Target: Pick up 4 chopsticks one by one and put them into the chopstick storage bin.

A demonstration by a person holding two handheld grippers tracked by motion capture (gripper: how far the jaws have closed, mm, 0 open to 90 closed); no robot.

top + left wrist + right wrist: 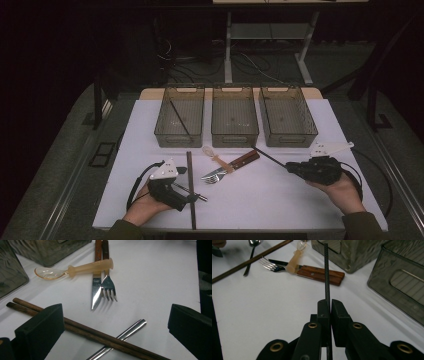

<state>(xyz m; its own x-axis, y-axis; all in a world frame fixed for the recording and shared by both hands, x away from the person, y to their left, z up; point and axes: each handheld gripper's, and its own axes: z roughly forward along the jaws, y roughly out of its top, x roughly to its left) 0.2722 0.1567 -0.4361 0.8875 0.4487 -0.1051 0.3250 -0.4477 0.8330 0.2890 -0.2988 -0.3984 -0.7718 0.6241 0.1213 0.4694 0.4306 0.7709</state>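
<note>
Black chopstick (326,272) clamped between right tongs (330,307), pointing forward

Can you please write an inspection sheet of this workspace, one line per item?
Surface: white table top, flat, unstained.
Job's things: thin black chopstick clamped in the right gripper; a second black chopstick lies slanted in the left one of three clear ribbed plastic bins.
Clutter: pair of brown wooden chopsticks over a steel spoon handle; wood-handled knife and fork side by side under a translucent amber plastic spoon.
Grippers: right shut on the chopstick; left gripper open above the brown chopsticks.
Cables: a black cable loops by the left gripper; more on the floor behind.
Surroundings: dark room, grey table legs.
</note>
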